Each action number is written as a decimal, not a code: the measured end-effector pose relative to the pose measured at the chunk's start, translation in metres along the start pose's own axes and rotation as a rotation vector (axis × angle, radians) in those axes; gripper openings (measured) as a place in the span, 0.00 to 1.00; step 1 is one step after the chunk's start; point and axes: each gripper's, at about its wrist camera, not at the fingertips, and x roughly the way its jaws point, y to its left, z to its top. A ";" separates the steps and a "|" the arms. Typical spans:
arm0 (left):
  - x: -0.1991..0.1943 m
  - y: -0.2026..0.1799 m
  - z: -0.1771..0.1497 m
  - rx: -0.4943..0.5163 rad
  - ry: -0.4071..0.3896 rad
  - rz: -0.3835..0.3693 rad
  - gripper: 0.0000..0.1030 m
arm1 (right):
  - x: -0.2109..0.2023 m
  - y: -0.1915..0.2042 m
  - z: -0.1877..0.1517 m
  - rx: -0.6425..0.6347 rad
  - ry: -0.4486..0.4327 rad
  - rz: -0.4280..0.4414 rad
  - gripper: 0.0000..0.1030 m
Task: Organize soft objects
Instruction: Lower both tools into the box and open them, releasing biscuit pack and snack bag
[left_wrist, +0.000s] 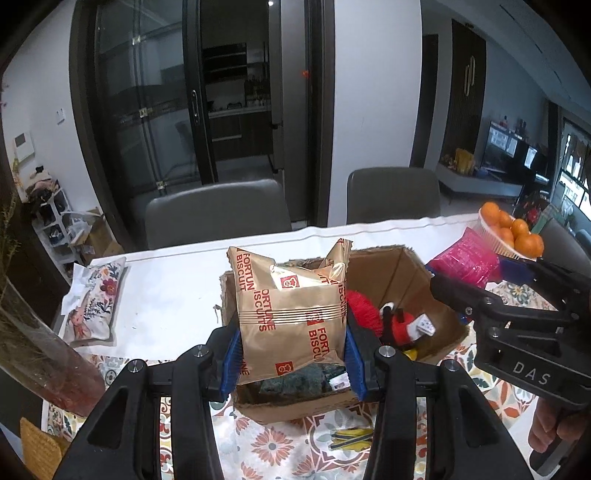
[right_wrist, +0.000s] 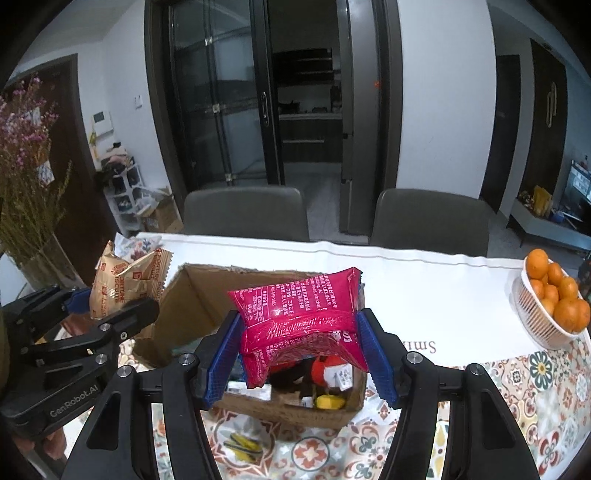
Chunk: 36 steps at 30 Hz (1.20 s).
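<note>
left gripper (left_wrist: 293, 354): jaws clenched on gold biscuit packet (left_wrist: 291, 317), held above cardboard box (left_wrist: 406, 280)
right gripper (right_wrist: 301, 354): jaws clenched on pink packet (right_wrist: 303, 317), over the box
box: on the desk (right_wrist: 424, 284)

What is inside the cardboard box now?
In the cardboard box lie a red plush toy, something yellow and a dark packet. The gold biscuit bag and pink packet cover the rest.
</note>
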 end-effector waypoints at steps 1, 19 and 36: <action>0.002 -0.001 0.000 0.001 0.005 0.001 0.45 | 0.005 0.000 0.001 0.000 0.009 0.002 0.62; 0.056 -0.004 -0.006 0.013 0.122 0.016 0.66 | 0.071 -0.016 -0.005 -0.001 0.151 -0.010 0.78; -0.005 0.002 -0.019 -0.050 0.042 0.068 0.74 | 0.013 -0.009 -0.008 -0.003 0.037 -0.061 0.80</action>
